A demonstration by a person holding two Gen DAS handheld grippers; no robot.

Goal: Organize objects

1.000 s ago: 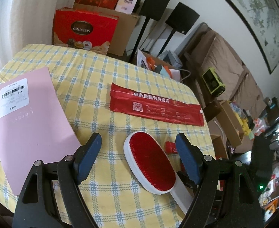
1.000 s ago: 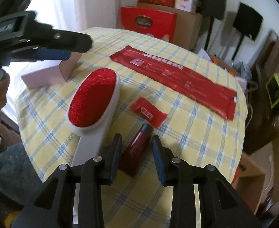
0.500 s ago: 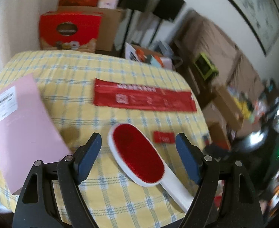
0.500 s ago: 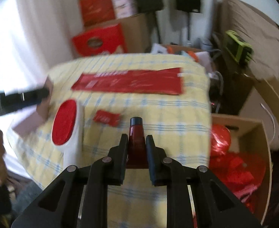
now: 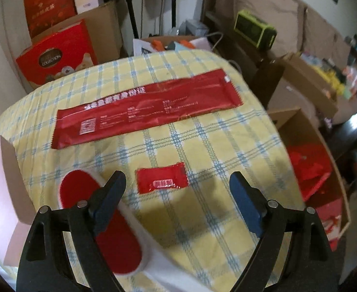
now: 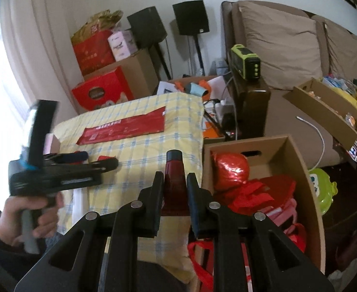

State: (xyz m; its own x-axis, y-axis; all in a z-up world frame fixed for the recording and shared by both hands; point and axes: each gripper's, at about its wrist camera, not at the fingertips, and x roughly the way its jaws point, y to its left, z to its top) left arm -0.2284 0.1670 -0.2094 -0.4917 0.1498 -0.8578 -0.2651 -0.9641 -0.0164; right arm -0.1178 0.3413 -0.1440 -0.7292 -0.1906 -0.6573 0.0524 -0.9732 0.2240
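Note:
My left gripper [image 5: 178, 180] hovers over the yellow checked table [image 5: 202, 146], its jaws opening. A small red sachet [image 5: 162, 181] lies on the cloth between its fingers, untouched. The red lint brush [image 5: 81, 187] with a white handle lies under the left finger. A long red packet [image 5: 149, 107] lies further back. My right gripper [image 6: 175, 177] is shut on a dark red tube [image 6: 174, 163] with a black cap. It holds the tube in the air over the table's right edge, beside an open cardboard box [image 6: 270, 150]. In the right wrist view a hand holds the left gripper [image 6: 98, 159] over the sachet [image 6: 106, 158].
A pink flat box [image 5: 0, 194] lies at the table's left edge. The cardboard box holds red bags and wrappers [image 6: 229, 168]. Red gift boxes [image 5: 54, 56], speaker stands, a sofa with another carton [image 6: 324, 102] and a green toy [image 6: 322, 187] surround the table.
My right gripper closed on the tube and lifted it off the table toward the box. My left gripper shifted from the brush to over the small sachet, rolled, and its jaws widened.

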